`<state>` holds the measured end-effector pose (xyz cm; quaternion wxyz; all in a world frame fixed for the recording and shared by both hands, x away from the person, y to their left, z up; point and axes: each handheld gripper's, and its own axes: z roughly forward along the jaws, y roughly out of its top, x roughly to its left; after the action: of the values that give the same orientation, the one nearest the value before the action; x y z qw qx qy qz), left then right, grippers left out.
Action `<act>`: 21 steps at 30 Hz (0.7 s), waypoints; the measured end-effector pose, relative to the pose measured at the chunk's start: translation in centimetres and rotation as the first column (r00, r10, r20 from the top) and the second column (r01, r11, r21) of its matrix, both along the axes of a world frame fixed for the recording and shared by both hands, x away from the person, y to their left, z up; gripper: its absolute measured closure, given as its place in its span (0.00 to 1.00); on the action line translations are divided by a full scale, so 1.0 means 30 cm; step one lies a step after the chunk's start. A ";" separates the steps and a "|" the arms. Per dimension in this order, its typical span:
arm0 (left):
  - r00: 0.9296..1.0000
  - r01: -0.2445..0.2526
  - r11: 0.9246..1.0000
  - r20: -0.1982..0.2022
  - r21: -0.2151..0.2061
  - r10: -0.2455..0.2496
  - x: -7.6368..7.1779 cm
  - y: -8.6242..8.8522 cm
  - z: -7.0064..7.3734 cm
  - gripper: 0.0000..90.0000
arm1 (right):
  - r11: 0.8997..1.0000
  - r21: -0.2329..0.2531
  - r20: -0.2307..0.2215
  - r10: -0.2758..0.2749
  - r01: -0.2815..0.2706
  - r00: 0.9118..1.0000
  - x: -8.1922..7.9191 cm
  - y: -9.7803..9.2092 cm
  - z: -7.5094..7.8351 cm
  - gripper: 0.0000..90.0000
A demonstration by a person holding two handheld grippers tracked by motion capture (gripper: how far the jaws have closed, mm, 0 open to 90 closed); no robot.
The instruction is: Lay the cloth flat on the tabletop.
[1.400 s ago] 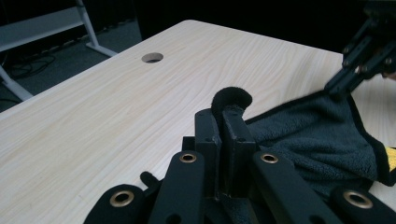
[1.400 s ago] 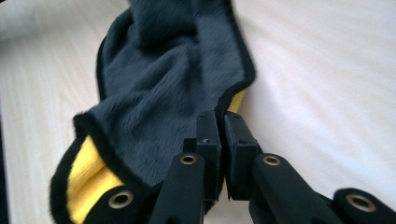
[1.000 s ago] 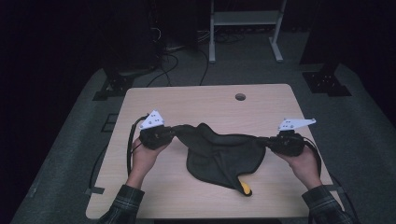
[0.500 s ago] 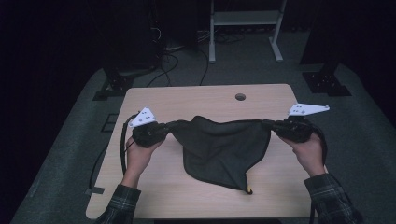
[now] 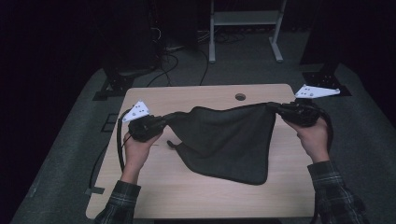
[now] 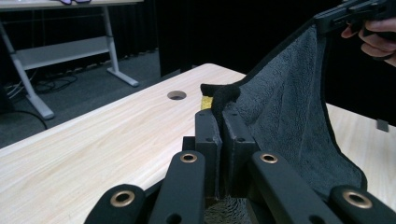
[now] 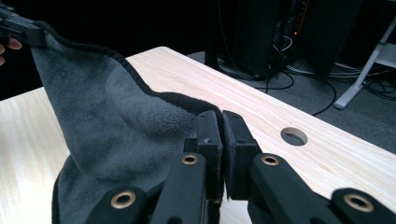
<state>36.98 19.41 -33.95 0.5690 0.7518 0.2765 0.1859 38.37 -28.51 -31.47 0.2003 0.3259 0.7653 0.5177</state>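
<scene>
A dark grey cloth (image 5: 229, 140) of soft, napped fleece with a black stitched hem hangs stretched between the two tools, its lower part sagging onto the pale wood-grain bench (image 5: 154, 186). The left tool (image 5: 161, 122) is clenched on one top corner and the right tool (image 5: 275, 108) on the other. A yellow tag (image 6: 206, 102) peeks just beyond the left tool's jaws; any writing is unreadable.
</scene>
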 end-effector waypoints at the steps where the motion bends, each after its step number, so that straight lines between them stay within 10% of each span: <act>1: 1.000 -0.001 1.000 -0.002 -0.003 0.001 0.004 -0.001 -0.001 0.96 | 1.000 0.002 0.000 -0.003 0.003 1.000 0.004 0.000 -0.002 0.96; 15: 0.999 -0.038 0.999 -0.023 -0.029 0.038 0.158 -0.030 -0.028 0.96 | 0.998 0.010 -0.062 -0.056 0.057 0.997 0.155 -0.010 -0.065 0.95; 21: 0.998 -0.065 0.997 0.025 -0.036 0.066 0.246 -0.034 0.065 0.96 | 0.995 0.010 -0.033 -0.100 0.101 0.994 0.241 -0.007 -0.001 0.96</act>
<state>44.35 18.38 -32.01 0.5793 0.7297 0.2968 0.2094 45.60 -28.73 -31.48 0.2116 0.3736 0.7481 0.5060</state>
